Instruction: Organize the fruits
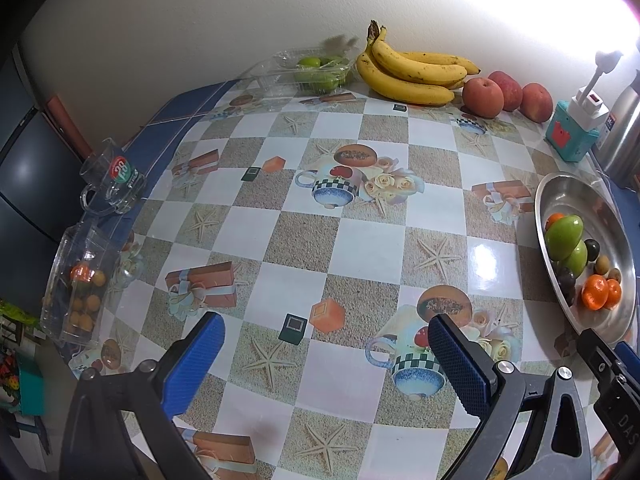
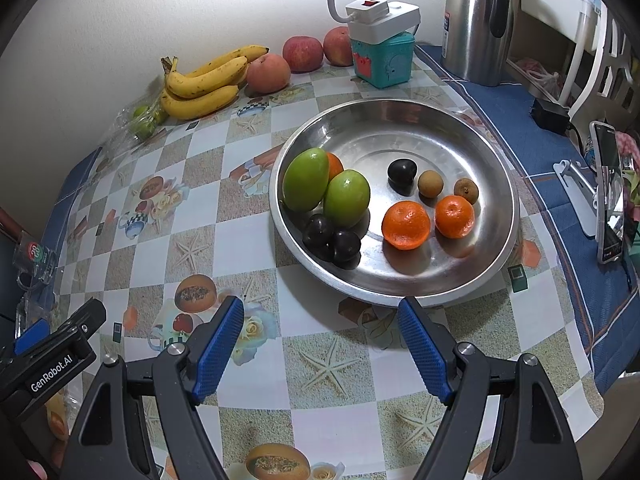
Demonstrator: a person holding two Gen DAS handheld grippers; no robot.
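A steel bowl (image 2: 420, 128) on the patterned table holds two green mangoes (image 2: 306, 179), several oranges (image 2: 406, 225), dark plums (image 2: 318, 230) and two small brown longans (image 2: 430, 184). My right gripper (image 2: 320, 312) hovers open and empty just in front of the bowl's near rim. My left gripper (image 1: 326, 328) is open and empty over bare tablecloth, with the bowl (image 1: 568, 188) at its right. Bananas (image 1: 412, 70) and three apples (image 1: 483, 97) lie against the back wall. Two clear boxes hold green fruits (image 1: 316, 70) and small orange fruits (image 1: 84, 300).
A teal box with a white power strip (image 2: 384, 48) and a steel thermos (image 2: 476, 20) stand behind the bowl. A phone on a stand (image 2: 610, 192) is at the right edge. A glass mug (image 1: 114, 180) sits at the left table edge.
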